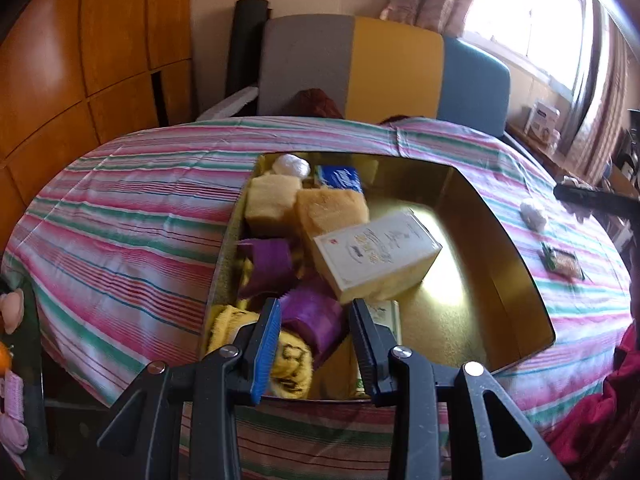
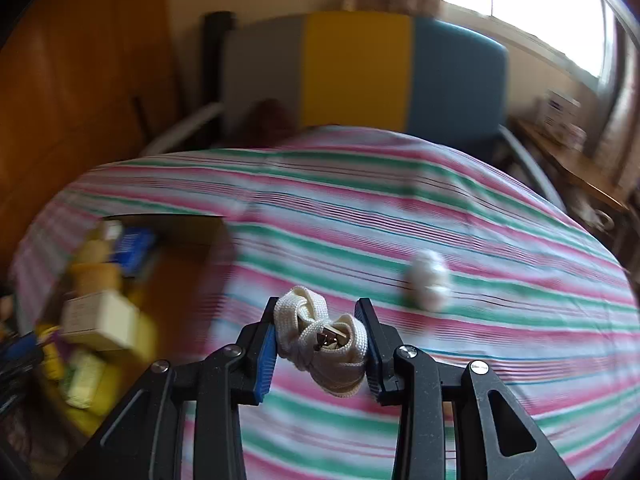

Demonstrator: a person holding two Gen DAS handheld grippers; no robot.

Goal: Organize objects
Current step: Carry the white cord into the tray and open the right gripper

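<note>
A gold box (image 1: 496,240) lies open on the striped cloth. It holds a white carton (image 1: 376,258), sponges (image 1: 332,208), purple cloths (image 1: 272,260), a yellow towel (image 1: 292,356), a blue pack (image 1: 340,178) and a white ball (image 1: 291,165). My left gripper (image 1: 314,308) is open and empty above the box's near end. My right gripper (image 2: 318,312) is shut on a bundled white strap (image 2: 324,340), held above the cloth to the right of the box (image 2: 176,256). A white ball (image 2: 428,280) lies on the cloth beyond it.
A small white ball (image 1: 534,214) and a green packet (image 1: 564,262) lie on the cloth right of the box. A grey, yellow and blue chair back (image 1: 380,68) stands behind the table. Red fabric (image 1: 600,400) is at the near right edge.
</note>
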